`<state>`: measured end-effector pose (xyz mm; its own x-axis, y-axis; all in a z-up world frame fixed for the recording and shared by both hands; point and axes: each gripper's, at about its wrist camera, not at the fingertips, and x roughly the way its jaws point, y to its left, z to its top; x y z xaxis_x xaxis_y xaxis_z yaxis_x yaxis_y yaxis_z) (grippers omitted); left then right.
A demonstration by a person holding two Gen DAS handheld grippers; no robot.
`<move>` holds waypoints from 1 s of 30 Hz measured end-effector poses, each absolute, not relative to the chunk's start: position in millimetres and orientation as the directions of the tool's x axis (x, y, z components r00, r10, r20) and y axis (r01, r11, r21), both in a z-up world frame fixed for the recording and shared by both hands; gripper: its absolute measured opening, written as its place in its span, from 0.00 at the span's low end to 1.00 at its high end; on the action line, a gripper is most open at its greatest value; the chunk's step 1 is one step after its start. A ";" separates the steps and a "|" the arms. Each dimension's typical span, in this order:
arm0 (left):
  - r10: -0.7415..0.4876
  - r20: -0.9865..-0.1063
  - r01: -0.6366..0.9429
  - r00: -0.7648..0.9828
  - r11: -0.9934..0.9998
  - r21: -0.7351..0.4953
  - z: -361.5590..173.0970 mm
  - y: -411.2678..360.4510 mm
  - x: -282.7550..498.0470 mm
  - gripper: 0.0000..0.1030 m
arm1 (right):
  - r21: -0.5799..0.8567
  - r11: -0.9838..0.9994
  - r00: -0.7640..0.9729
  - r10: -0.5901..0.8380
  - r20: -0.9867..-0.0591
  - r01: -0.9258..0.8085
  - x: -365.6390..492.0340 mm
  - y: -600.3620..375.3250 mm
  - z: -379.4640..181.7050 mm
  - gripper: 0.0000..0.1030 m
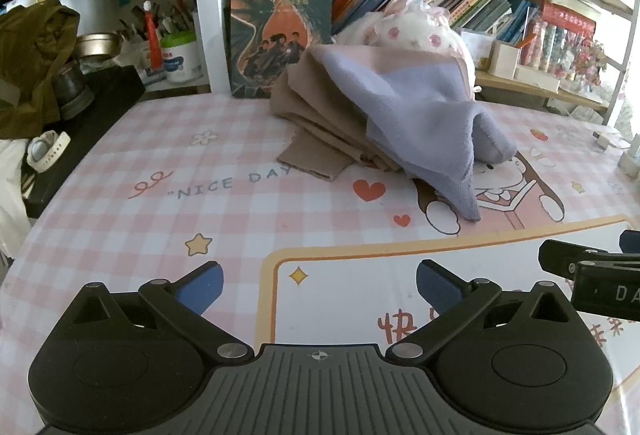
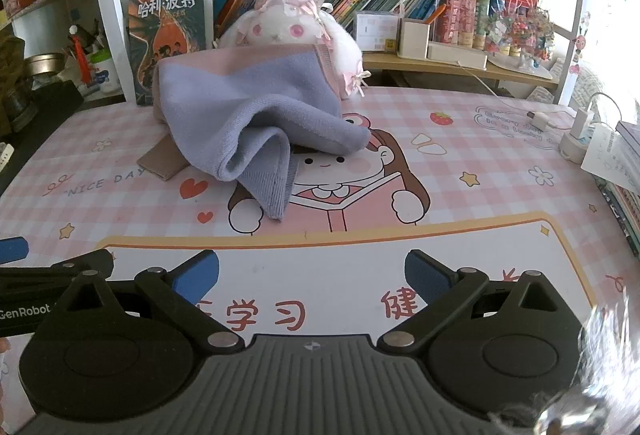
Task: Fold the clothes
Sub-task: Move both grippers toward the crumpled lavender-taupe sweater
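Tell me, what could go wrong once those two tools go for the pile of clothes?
The lavender garment is draped over the tan garment, so a grab may lift both together. The pile leans against the plush toy and sits close to the upright book; pulling cloth could topple either. Both the left tool and right tool are open and holding nothing.

Bright daylight from the right, blown-out glare there, fisheye-curved edges, sharp centre

lavender-pink garment (image 2: 248, 107) | tan garment (image 1: 312, 119) | pink-white checked mat (image 1: 120, 171) | blue tool pads (image 1: 200, 289)
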<state>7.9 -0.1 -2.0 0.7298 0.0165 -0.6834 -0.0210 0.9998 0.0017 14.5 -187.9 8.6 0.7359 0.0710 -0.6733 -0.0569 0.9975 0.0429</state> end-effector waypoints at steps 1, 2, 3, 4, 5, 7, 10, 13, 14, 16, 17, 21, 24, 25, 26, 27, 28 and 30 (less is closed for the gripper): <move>0.017 -0.684 -0.022 0.729 1.000 0.002 -1.7 0.2 8.5 1.00 | 0.043 0.997 0.736 0.071 -0.674 -0.057 14.7 -188.0 8.6 0.97; 0.018 -0.685 -0.024 0.728 1.000 0.001 -1.4 0.5 9.1 1.00 | 0.043 0.997 0.736 0.071 -0.674 -0.057 15.0 -187.9 8.5 0.97; 0.019 -0.686 -0.025 0.727 1.000 0.001 -1.3 0.8 9.5 1.00 | 0.043 0.997 0.736 0.072 -0.674 -0.059 15.9 -187.5 8.5 0.97; 0.020 -0.686 -0.026 0.727 1.000 0.001 -1.3 0.9 9.5 1.00 | 0.042 0.997 0.735 0.073 -0.674 -0.060 16.6 -187.4 8.3 0.97; 0.021 -0.687 -0.027 0.727 1.000 0.002 -1.1 0.6 10.1 1.00 | 0.042 0.997 0.735 0.072 -0.674 -0.059 16.8 -187.5 8.1 0.97; 0.022 -0.688 -0.028 0.725 1.000 0.003 -0.9 -0.1 11.6 1.00 | 0.042 0.997 0.735 0.071 -0.674 -0.058 17.2 -187.9 8.0 0.97; 0.022 -0.687 -0.026 0.726 1.000 0.004 -0.7 -0.3 11.4 1.00 | 0.042 0.998 0.735 0.069 -0.674 -0.055 17.7 -188.6 7.9 0.97; 0.022 -0.687 -0.025 0.726 1.000 0.005 -0.5 0.0 12.3 1.00 | 0.041 0.998 0.736 0.068 -0.674 -0.054 17.9 -189.4 8.1 0.97; 0.022 -0.688 -0.025 0.725 1.000 0.005 -0.7 0.2 12.1 1.00 | 0.041 0.998 0.735 0.068 -0.674 -0.055 18.4 -188.7 7.9 0.97; 0.022 -0.689 -0.026 0.724 1.000 0.005 -0.9 0.4 12.2 1.00 | 0.041 0.998 0.734 0.069 -0.675 -0.056 20.2 -187.9 7.8 0.97; 0.022 -0.690 -0.027 0.723 1.000 0.005 -0.4 0.1 13.3 1.00 | 0.041 0.998 0.734 0.068 -0.676 -0.055 20.5 -188.0 7.6 0.97; 0.024 -0.691 -0.027 0.723 1.000 0.006 0.2 -0.3 14.0 1.00 | 0.042 0.998 0.732 0.068 -0.678 -0.054 21.7 -188.3 7.0 0.97; 0.026 -0.692 -0.029 0.722 1.000 0.008 0.5 -0.3 15.0 1.00 | 0.042 0.998 0.732 0.069 -0.678 -0.055 22.3 -188.2 7.3 0.97; 0.027 -0.691 -0.029 0.722 1.000 0.009 0.6 -0.2 15.0 1.00 | 0.042 0.998 0.732 0.070 -0.678 -0.057 21.8 -188.5 7.5 0.97; 0.028 -0.691 -0.029 0.722 1.000 0.009 0.7 -0.2 15.1 1.00 | 0.042 0.998 0.732 0.070 -0.678 -0.056 22.1 -188.5 7.4 0.97; 0.029 -0.691 -0.030 0.723 0.999 0.010 0.6 -0.2 15.3 1.00 | 0.042 0.998 0.731 0.070 -0.678 -0.056 22.3 -188.7 7.3 0.97; 0.030 -0.690 -0.031 0.723 0.999 0.012 0.6 -0.3 15.6 1.00 | 0.042 0.998 0.731 0.070 -0.679 -0.056 22.6 -188.8 7.3 0.97; 0.033 -0.691 -0.033 0.722 0.999 0.014 0.6 -0.9 16.4 1.00 | 0.043 0.998 0.730 0.069 -0.679 -0.055 23.0 -189.0 7.2 0.97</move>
